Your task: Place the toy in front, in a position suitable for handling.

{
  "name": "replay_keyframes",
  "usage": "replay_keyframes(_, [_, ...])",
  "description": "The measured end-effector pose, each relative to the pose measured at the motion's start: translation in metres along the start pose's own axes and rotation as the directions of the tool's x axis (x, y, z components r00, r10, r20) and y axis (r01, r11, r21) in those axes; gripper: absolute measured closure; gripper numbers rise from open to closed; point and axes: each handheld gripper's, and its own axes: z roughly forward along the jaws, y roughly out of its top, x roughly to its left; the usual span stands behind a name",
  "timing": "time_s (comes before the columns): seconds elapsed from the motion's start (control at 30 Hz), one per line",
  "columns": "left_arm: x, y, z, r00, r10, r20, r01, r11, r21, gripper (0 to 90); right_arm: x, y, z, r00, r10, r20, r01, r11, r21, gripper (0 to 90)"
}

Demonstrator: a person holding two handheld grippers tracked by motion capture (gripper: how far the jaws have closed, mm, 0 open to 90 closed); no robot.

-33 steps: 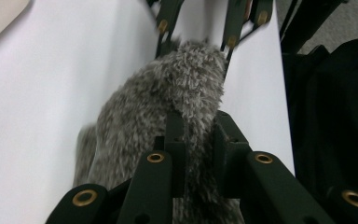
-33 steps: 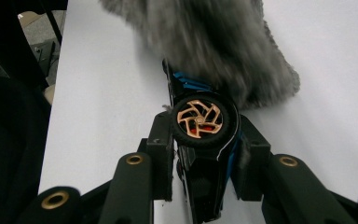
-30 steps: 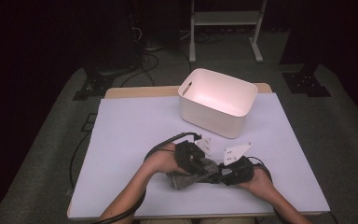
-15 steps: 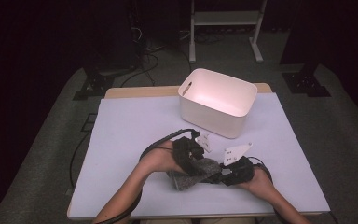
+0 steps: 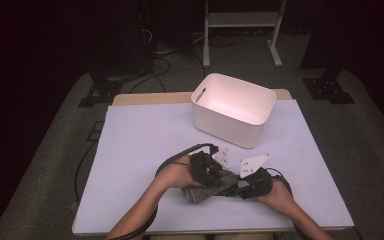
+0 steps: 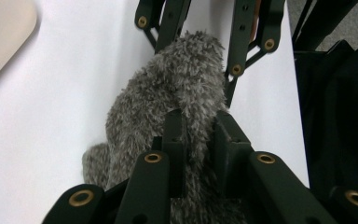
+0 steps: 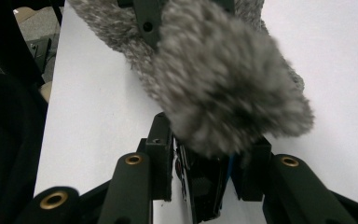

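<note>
A white-covered worktop (image 5: 145,150) stands on grey carpet in a dark room, with cables on the floor behind it and the legs of a pale metal stand (image 5: 240,30) at the back. A cream plastic tub (image 5: 232,110) sits on the far middle of the worktop.

At the near edge, a fuzzy grey cloth (image 5: 205,187) lies on the worktop between the person's two hands. In the high view much of it is covered by the hands and tools, so its shape and kind are hard to make out. In the right gripper view its fluffy end is blurred and close to the lens, and a dark part with a bit of blue between the jaws cannot be identified.

The left tongs (image 6: 198,135) are closed tight on a fold of the cloth, the fibres bulging out between and above the jaws; they have just opened and closed again. The right tongs (image 7: 209,154) grip the other end of the cloth, their jaws standing a little apart with the fluffy bundle pressed between them. The two tongs face each other, close together.
</note>
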Motion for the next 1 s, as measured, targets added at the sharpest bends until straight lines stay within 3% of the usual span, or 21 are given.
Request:
replay_keyframes(0.13, [-0.001, 0.004, 0.004, 0.9997, 0.005, 0.022, -0.004, 0.9999, -0.013, 78.7, 0.001, 0.0, 0.0, 1.0, 0.005, 0.003, -0.005, 1.0, 0.002, 63.4])
replay_keyframes(0.23, [-0.001, 0.0, 0.003, 0.9998, 0.021, 0.007, -0.021, 0.9997, -0.014, 77.9, 0.001, 0.0, 0.0, 1.0, -0.001, 0.005, 0.001, 1.0, 0.003, 63.4])
replay_keyframes(0.43, [-0.003, -0.018, -0.006, 0.9999, -0.002, -0.016, 0.001, 0.9997, -0.023, 76.8, 0.004, 0.002, 0.0, 0.9996, -0.021, 0.02, 0.021, 0.9996, 0.017, 63.5])
replay_keyframes(0.77, [-0.001, -0.066, -0.033, 0.9951, -0.098, 0.004, 0.098, 0.9907, -0.094, 76.8, 0.003, 0.003, 0.001, 0.9996, -0.021, 0.017, 0.021, 0.9995, 0.023, 63.5])
replay_keyframes(0.93, [-0.003, -0.081, -0.041, 0.9923, -0.121, -0.025, 0.119, 0.9888, -0.091, 75.6, 0.003, 0.004, -0.001, 0.9995, -0.027, 0.018, 0.026, 0.999, 0.035, 64.1])
replay_keyframes(1.0, [-0.002, -0.088, -0.043, 0.9891, -0.145, -0.025, 0.142, 0.9846, -0.102, 75.0, 0.003, 0.004, -0.001, 0.9994, -0.031, 0.017, 0.03, 0.9988, 0.038, 64.5])
